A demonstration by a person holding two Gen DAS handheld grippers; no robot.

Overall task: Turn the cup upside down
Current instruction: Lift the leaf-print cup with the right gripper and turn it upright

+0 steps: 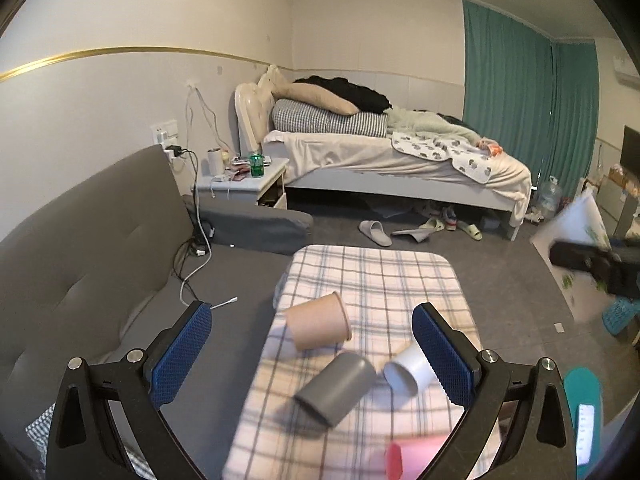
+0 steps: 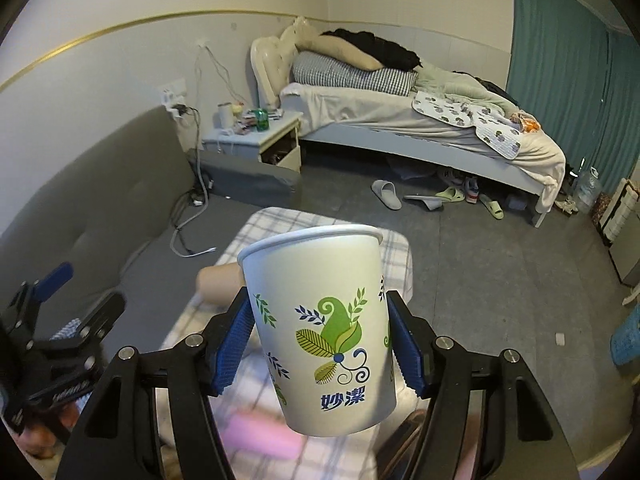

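Right gripper [image 2: 320, 344]: its blue pads pinch the printed paper cup [image 2: 320, 320] across the lower body, one pad on each side. The cup is held in the air, mouth up and tilted slightly, above the near part of the checked cloth [image 2: 396, 256]. In the left wrist view the same cup [image 1: 576, 240] shows at the far right, well off the board's right edge, with the right gripper blurred in front of it.

Left gripper [image 1: 312, 344]: fingers spread wide, nothing between them. It hangs over the near end of the board [image 1: 380, 272], which carries the checked cloth.

On the board, near to far: a pink object [image 1: 400, 456] at the near edge, blurred, identity not determinable. A grey cup [image 1: 336, 388] lies on its side near the middle. A white cup [image 1: 412, 368] lies on its side just to its right, apparently touching it and partly behind the left gripper's right finger. A tan cup [image 1: 320, 322] lies on its side beyond them, toward the left edge.

Farther off: a grey sofa [image 1: 100, 248] to the left, slippers [image 1: 376, 232] on the floor, a bed [image 1: 400, 160] against the far wall.

Assessment: the step in hand appears to be the lift, with the inversion not yet done, since the mouth faces up. The next move calls for a wrist roll of half a turn, grip held firm so the thin wall does not slip or crush, then a descent to a free patch of cloth, rim down, clear of the lying cups.
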